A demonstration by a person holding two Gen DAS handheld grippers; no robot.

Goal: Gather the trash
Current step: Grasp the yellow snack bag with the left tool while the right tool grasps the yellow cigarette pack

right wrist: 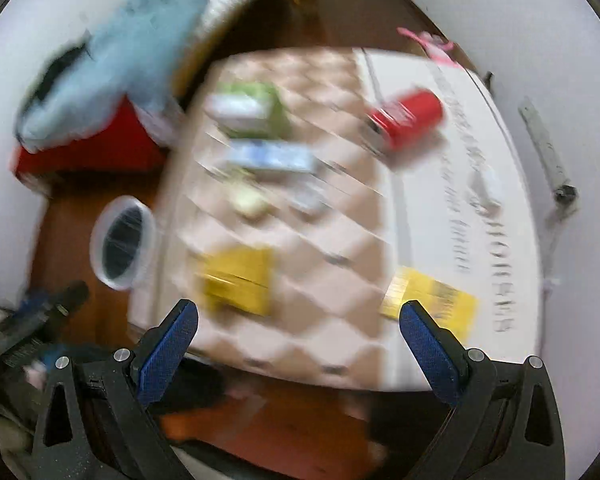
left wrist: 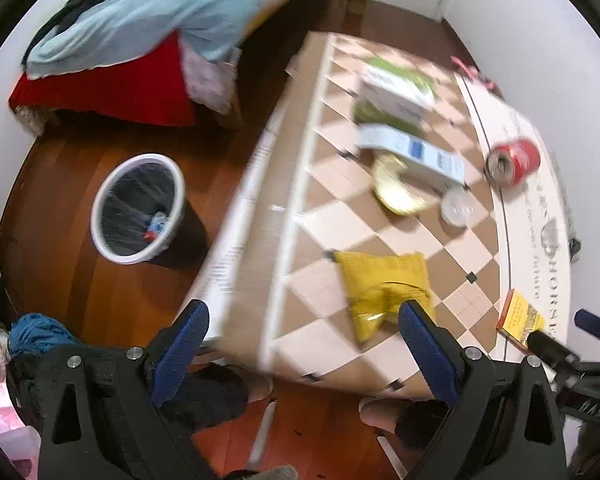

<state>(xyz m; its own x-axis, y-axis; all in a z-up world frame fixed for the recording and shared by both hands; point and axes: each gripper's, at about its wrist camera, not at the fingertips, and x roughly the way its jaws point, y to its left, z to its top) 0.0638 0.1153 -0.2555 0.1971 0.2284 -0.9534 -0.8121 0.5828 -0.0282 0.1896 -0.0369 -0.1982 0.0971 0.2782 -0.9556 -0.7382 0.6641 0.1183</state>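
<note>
A checkered table (left wrist: 340, 216) carries trash: a yellow snack bag (left wrist: 384, 284), a red can (left wrist: 514, 160) on its side, a blue-white box (left wrist: 412, 152), a green-white box (left wrist: 396, 92), a yellow wrapper (left wrist: 396, 188), a clear lid (left wrist: 458, 206) and a yellow card (left wrist: 520, 318). A white bin (left wrist: 138, 208) with a dark liner stands on the floor to the left. My left gripper (left wrist: 304, 320) is open and empty above the table's near edge. My right gripper (right wrist: 298, 320) is open and empty. The right wrist view is blurred and shows the snack bag (right wrist: 238, 280), can (right wrist: 408, 118), card (right wrist: 432, 300) and bin (right wrist: 122, 236).
A bed (left wrist: 140, 40) with a light blue blanket and red cover stands at the far left. White walls close the right side. Clothes (left wrist: 32, 332) lie on the wooden floor at the near left. A pink item (left wrist: 472, 72) lies at the table's far right.
</note>
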